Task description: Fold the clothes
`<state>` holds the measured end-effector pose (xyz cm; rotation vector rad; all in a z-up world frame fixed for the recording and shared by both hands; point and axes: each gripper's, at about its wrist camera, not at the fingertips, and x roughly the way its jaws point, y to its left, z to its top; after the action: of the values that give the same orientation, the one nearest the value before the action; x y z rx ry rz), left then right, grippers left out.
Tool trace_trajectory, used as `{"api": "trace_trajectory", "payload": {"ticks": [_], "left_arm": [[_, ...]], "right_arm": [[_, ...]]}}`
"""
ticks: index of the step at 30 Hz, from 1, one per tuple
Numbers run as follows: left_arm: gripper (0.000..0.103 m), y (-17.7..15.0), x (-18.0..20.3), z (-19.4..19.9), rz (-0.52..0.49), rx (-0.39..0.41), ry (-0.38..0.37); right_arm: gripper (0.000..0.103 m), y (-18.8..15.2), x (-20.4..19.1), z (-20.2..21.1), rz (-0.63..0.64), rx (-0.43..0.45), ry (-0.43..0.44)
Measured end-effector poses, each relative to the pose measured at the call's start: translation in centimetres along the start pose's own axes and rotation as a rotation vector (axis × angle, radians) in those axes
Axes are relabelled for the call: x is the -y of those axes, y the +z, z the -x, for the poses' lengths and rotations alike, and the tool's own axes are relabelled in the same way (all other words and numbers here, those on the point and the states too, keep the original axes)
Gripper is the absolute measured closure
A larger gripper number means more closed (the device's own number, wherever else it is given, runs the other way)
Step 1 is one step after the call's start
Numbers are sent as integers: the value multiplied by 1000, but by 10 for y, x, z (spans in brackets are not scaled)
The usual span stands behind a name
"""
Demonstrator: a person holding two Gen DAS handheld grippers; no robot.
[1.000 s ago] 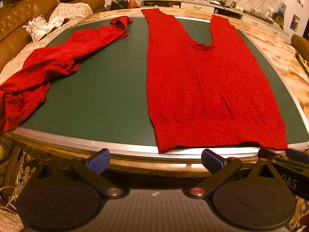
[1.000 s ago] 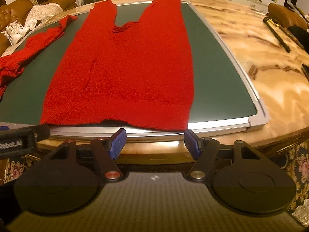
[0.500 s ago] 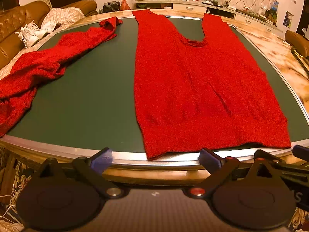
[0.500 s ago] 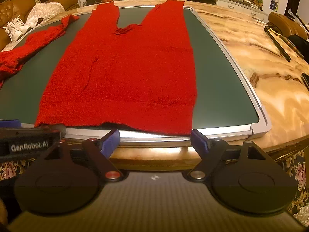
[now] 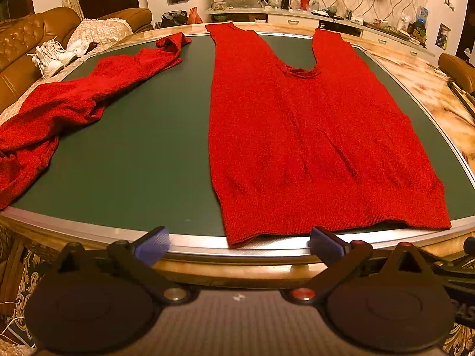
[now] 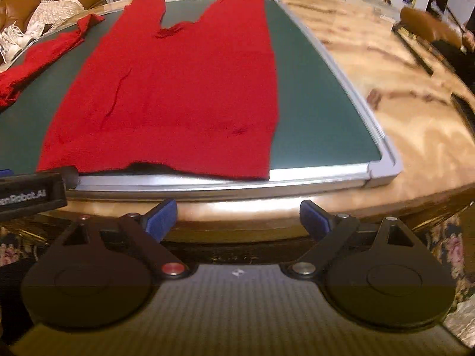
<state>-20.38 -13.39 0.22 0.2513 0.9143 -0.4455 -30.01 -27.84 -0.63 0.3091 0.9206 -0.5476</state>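
A red knitted garment [image 5: 311,136] lies flat on the green mat [image 5: 142,148], its hem at the near metal rim and its neckline at the far end. The same garment [image 6: 178,89] fills the middle of the right wrist view. A second red garment [image 5: 68,109] lies crumpled along the mat's left side. My left gripper [image 5: 239,241] hangs open just off the near rim, in front of the hem's left corner, with nothing between its fingers. Off the table's front edge, my right gripper [image 6: 239,215] has its jaws still opening, below the hem's right part, holding nothing.
The mat sits in a metal frame [image 6: 383,172] on a marbled table [image 6: 400,89]. A brown sofa [image 5: 26,47] with white shoes [image 5: 50,56] stands at the far left. A cluttered counter [image 5: 297,9] runs along the back wall. Dark long objects [image 6: 415,47] lie at the table's right.
The right gripper's jaws have spread wider. In both views the table's near edge and the hem have shifted slightly higher in the picture. The garments lie as before.
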Motion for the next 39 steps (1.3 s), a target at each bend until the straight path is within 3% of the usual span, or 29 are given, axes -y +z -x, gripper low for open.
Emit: {"api": "trace_trajectory", "payload": {"ticks": [5, 15, 31, 39], "left_arm": [[0, 0, -1, 1, 3, -3, 3], [0, -1, -2, 3, 12, -8, 10], [0, -2, -1, 3, 18, -9, 17], [0, -3, 0, 4, 24, -7, 21]], "right_arm": [[6, 8, -3, 14, 26, 66, 23], [6, 17, 1, -2, 47, 18, 37], [6, 15, -3, -3, 61, 21, 38], [0, 11, -12, -6, 108, -4, 32]]}}
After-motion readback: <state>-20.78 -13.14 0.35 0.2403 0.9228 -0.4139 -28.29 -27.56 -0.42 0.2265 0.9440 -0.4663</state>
